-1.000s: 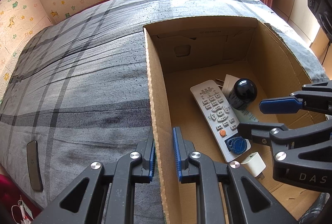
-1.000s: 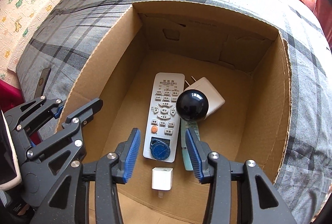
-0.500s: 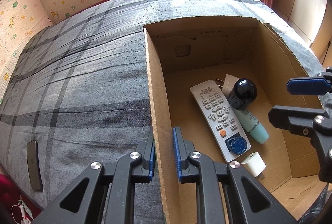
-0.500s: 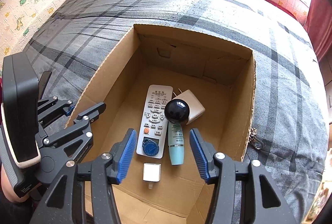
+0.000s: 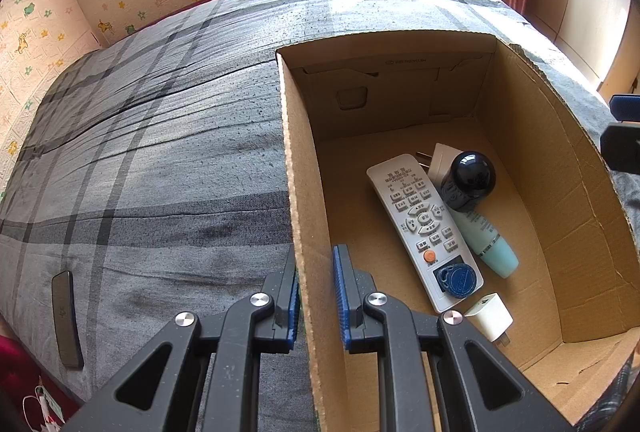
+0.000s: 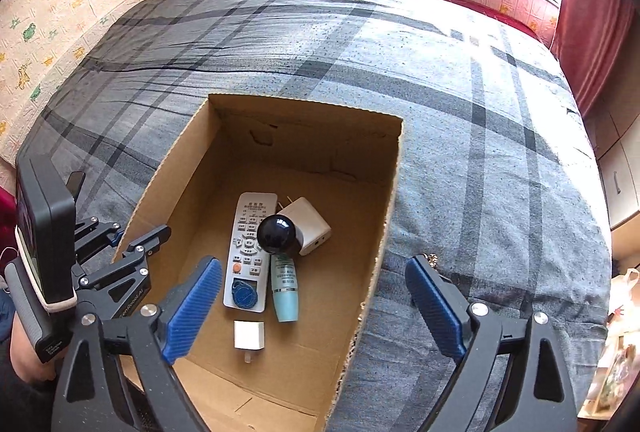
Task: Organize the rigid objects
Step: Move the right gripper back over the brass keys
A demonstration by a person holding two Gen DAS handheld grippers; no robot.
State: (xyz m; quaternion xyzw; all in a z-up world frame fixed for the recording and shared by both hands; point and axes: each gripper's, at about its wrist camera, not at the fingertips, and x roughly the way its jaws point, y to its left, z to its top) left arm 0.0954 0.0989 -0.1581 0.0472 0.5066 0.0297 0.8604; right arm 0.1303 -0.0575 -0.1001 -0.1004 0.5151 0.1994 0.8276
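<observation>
An open cardboard box (image 5: 560, 168) (image 6: 384, 232) sits on a grey plaid bed. Inside lie a white remote (image 5: 416, 220) (image 6: 250, 240), a blue key fob (image 5: 456, 280) (image 6: 244, 296) on the remote, a teal tube with a black round cap (image 5: 486, 236) (image 6: 284, 288), a white plug adapter (image 5: 440, 160) (image 6: 308, 224) and a small white charger cube (image 5: 490, 316) (image 6: 249, 335). My left gripper (image 5: 316, 296) (image 6: 132, 244) is shut on the box's left wall. My right gripper (image 6: 316, 308) is open wide and empty above the box's right wall.
A dark phone (image 5: 66, 316) lies on the bed near its left front edge. A small metal trinket (image 6: 432, 258) lies on the bed right of the box. Patterned walls and a window are beyond the bed; a red curtain (image 6: 592, 32) hangs at the right.
My right gripper has risen and pulled back out of the box, opening wider and shifting right over the wall. The left gripper has held its grip on the box wall.
</observation>
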